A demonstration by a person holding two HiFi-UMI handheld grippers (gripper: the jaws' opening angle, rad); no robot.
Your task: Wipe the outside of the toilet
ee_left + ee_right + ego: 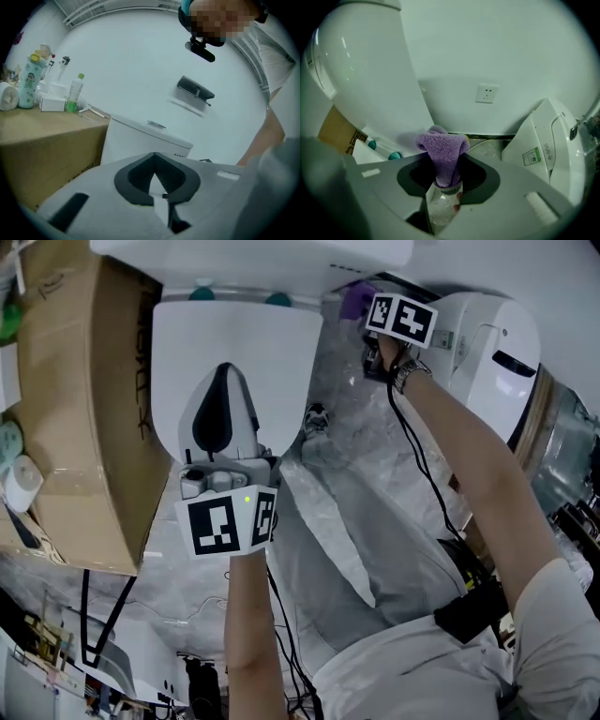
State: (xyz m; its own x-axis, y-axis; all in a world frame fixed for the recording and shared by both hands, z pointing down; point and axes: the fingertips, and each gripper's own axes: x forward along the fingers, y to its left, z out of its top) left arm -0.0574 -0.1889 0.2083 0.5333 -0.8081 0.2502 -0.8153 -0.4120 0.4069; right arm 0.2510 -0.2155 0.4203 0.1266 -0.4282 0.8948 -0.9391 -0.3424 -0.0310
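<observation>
Cardboard, one big brown box (84, 409), fills the left of the head view. At centre frame the left gripper (223, 381) hangs over the closed lid of the white ceramic toilet (253, 343), jaws pressed together on nothing, probably parked out of the way. At upper right the right gripper (446, 161) is clamped on a purple fleecy cloth (440, 140), reaching down beside the toilet's flank, apparently to wipe that outer side.

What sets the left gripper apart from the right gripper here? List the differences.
The left gripper is shut on nothing; the right gripper is shut on a purple fleece cloth. The left gripper hangs over the white toilet lid; the right gripper is off to its side, near a white appliance. Both are grey and shut.
</observation>
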